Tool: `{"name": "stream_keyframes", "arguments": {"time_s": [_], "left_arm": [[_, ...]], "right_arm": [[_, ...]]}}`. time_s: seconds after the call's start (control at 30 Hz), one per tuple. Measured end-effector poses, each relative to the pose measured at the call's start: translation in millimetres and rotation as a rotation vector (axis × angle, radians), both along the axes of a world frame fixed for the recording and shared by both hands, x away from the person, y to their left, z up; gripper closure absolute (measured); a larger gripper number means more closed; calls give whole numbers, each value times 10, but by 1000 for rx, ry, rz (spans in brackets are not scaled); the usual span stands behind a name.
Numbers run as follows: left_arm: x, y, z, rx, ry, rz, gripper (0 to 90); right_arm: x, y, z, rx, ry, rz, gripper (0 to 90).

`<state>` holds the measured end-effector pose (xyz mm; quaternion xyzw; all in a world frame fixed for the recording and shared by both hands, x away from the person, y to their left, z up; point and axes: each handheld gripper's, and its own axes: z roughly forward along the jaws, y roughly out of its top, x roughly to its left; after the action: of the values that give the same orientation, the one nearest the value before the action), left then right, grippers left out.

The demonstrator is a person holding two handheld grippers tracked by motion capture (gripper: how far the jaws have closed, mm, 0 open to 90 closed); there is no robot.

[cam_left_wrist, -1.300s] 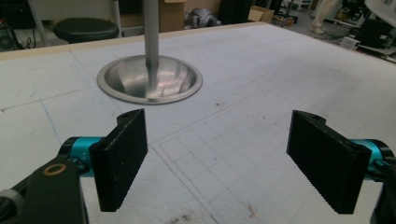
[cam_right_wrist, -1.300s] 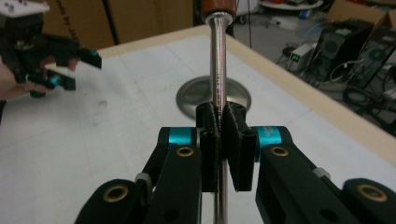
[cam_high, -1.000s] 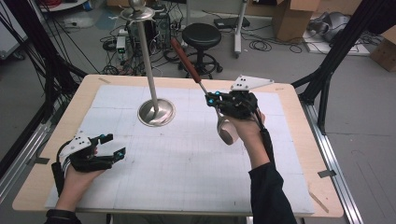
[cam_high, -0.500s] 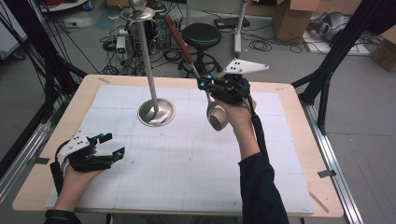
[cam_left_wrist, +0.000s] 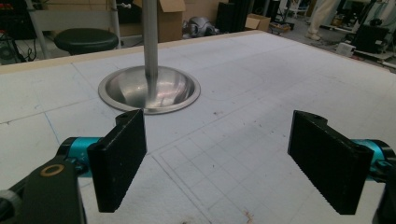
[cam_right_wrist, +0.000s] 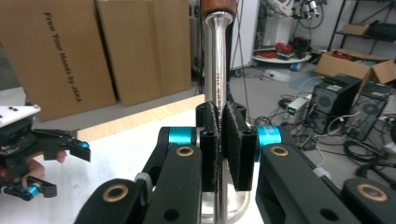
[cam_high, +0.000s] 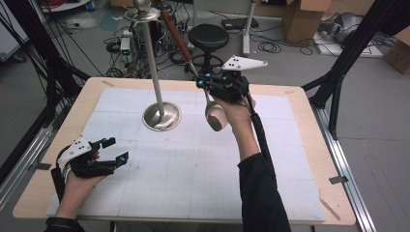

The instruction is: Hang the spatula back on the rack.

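Ladle (cam_high: 193, 72) clamped upright in right claw (cam_high: 207, 83), left claw (cam_high: 110, 151) apart

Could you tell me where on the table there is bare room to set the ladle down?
The white mat lies bare between the left claw and the right forearm, and along the right edge past that arm. It is crowded at the back, where the stand's base sits beside the ladle held in the right claw.
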<state>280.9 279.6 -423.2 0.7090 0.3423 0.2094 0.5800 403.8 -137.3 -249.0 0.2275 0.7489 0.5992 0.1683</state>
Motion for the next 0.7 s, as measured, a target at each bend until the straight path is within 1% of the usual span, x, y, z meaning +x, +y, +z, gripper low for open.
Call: {"name": "stream_keyframes", "arguments": {"time_s": [0.27, 0.37, 0.7], "left_arm": [[4, 3, -2, 2, 0, 0, 202], [3, -3, -3, 0, 0, 0, 202], [3, -3, -2, -2, 0, -2, 202]], "right_arm": [[26, 42, -32, -14, 5, 4, 851], [29, 53, -34, -8, 8, 5, 851], [79, 156, -65, -17, 17, 16, 851]]}}
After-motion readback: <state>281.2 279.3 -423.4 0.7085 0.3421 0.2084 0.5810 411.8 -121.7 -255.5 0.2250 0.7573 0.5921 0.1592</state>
